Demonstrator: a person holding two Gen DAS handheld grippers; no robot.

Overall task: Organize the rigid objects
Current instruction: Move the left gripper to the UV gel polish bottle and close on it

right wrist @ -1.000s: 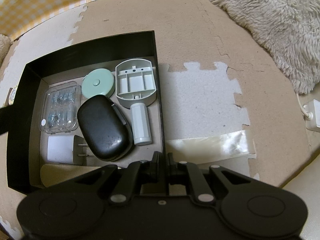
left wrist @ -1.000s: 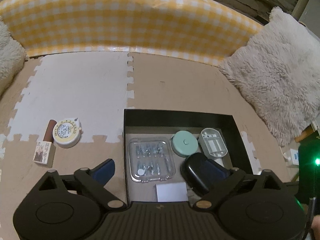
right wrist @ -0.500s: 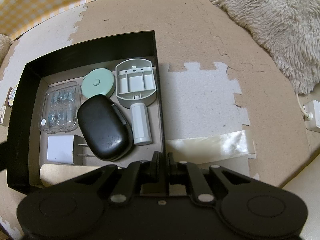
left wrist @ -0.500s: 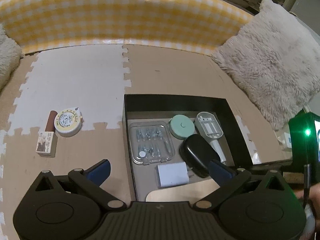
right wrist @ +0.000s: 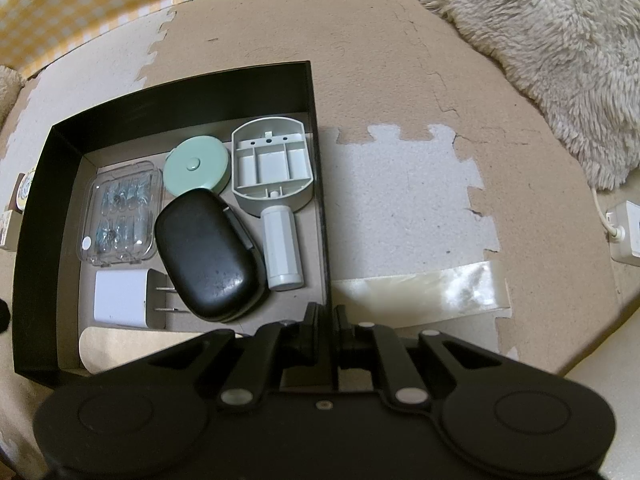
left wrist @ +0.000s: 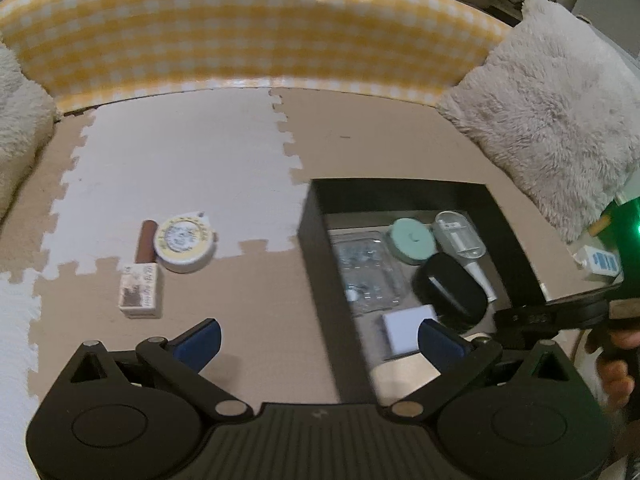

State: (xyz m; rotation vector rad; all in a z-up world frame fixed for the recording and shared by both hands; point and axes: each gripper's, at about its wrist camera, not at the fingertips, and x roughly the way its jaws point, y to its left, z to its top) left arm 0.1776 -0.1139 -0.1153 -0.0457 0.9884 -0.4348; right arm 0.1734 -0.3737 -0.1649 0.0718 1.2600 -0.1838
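A black box (right wrist: 40, 216) lies on the foam mat and holds a clear plastic case (right wrist: 120, 220), a mint round tape (right wrist: 196, 170), a grey holder (right wrist: 274, 168), a white cylinder (right wrist: 282, 248), a black case (right wrist: 206, 256) and a white plug (right wrist: 124, 298). My right gripper (right wrist: 326, 320) is shut on the box's right wall, which runs between its fingers. To the left of the box (left wrist: 316, 248) lie a round yellow-white tape measure (left wrist: 184, 244), a brown tube (left wrist: 146, 242) and a small carton (left wrist: 140, 290). My left gripper (left wrist: 320, 340) hangs open over the box's left wall, holding nothing.
A yellow checked cushion wall (left wrist: 256, 40) closes the back. Fluffy pillows (left wrist: 552, 120) lie at the right and far left. A white adapter with a cord (right wrist: 624, 232) sits at the right edge, beside shiny tape (right wrist: 420, 292) on the mat. A hand (left wrist: 612, 372) holds the right gripper.
My left gripper has moved left, from above the box's inside to above its left wall, nearer the loose items. It stays open. The right gripper and the box have not moved.
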